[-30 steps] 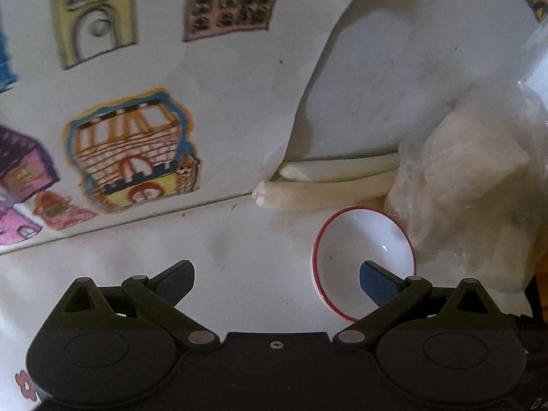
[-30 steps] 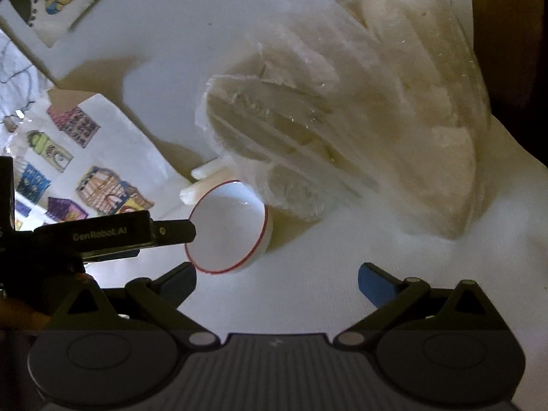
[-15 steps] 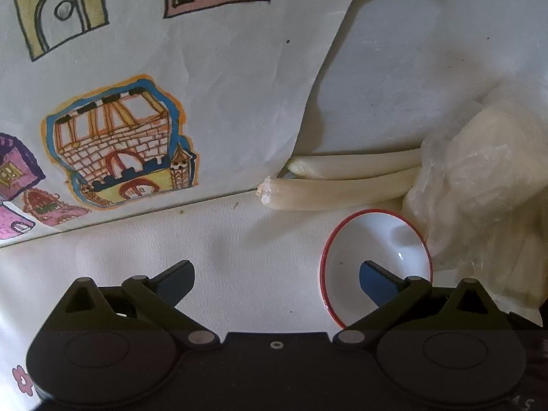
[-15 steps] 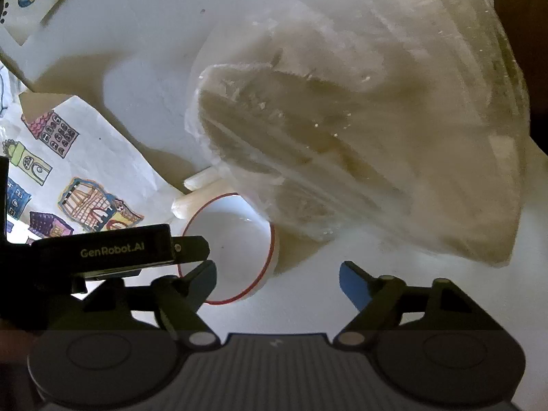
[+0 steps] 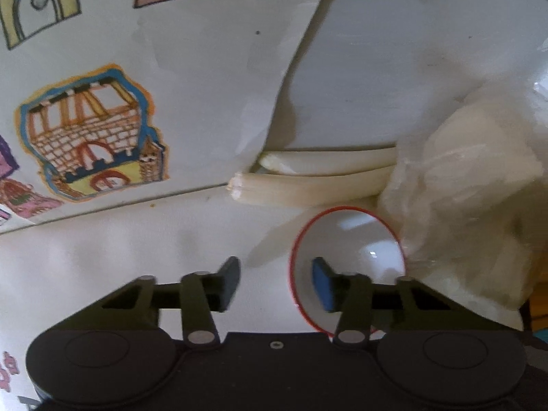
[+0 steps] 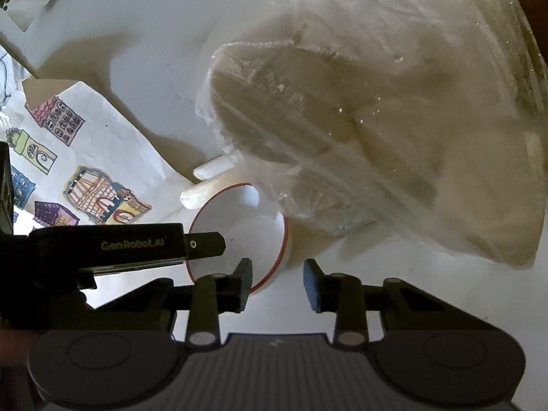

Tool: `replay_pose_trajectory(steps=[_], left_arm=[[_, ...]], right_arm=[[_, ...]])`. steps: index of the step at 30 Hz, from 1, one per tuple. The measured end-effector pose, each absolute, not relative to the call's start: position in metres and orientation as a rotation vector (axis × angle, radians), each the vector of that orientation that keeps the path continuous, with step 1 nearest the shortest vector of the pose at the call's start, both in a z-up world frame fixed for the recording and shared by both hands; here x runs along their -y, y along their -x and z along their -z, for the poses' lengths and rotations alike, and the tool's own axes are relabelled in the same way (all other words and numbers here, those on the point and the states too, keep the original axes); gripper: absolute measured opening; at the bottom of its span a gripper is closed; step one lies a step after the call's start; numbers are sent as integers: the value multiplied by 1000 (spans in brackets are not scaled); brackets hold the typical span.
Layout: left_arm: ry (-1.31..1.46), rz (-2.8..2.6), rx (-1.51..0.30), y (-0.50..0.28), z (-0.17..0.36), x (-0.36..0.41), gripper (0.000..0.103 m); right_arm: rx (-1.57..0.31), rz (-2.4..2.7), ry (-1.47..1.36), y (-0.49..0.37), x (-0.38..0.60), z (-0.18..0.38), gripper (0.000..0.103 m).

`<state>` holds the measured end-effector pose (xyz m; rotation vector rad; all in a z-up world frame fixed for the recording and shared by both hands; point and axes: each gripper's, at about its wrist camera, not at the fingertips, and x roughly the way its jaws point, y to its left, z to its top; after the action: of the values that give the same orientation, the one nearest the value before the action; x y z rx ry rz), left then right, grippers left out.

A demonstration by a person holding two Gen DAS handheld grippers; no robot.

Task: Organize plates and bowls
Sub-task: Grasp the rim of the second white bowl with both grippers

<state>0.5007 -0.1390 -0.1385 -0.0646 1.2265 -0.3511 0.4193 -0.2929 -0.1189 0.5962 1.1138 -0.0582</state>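
Observation:
A small white bowl with a red rim [image 5: 356,239] stands on the white table, also in the right wrist view [image 6: 253,226]. My left gripper [image 5: 275,282] is partly closed, its jaws astride the bowl's left rim: the blue right pad is inside the bowl, the left pad outside. It also shows in the right wrist view as a black bar [image 6: 137,243] over the bowl. My right gripper [image 6: 276,282] is partly closed too, astride the bowl's near right rim. Neither visibly presses the rim.
A large crumpled clear plastic bag [image 6: 394,120] lies right behind the bowl, touching it. Two pale sticks [image 5: 308,185] poke out of it beside the bowl. A paper sheet with coloured house drawings [image 5: 96,130] lies to the left.
Both grippers have narrowed their jaws from wide open. The right gripper moved left and closer to the bowl. The left gripper stayed at the bowl's left rim.

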Motion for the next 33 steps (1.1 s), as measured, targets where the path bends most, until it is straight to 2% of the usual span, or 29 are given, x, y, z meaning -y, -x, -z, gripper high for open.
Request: replay_pose_trajectory(steps=[4, 5, 8, 17, 33], left_arm=[[103, 379, -1230, -497, 143, 141, 24], [111, 386, -1231, -495, 144, 141, 17], [106, 387, -1238, -490, 147, 143, 10], [143, 387, -1232, -457, 145, 137, 8], [190, 397, -1144, -397, 84, 117, 8]], right_arm=[[-1116, 32, -626, -419, 298, 120, 25], [-1116, 20, -636, -419, 299, 120, 24], [-1118, 8, -636, -418, 301, 119, 22], [-1130, -31, -608, -398, 299, 108, 19], [-1053, -107, -581, -344, 308, 57, 19]])
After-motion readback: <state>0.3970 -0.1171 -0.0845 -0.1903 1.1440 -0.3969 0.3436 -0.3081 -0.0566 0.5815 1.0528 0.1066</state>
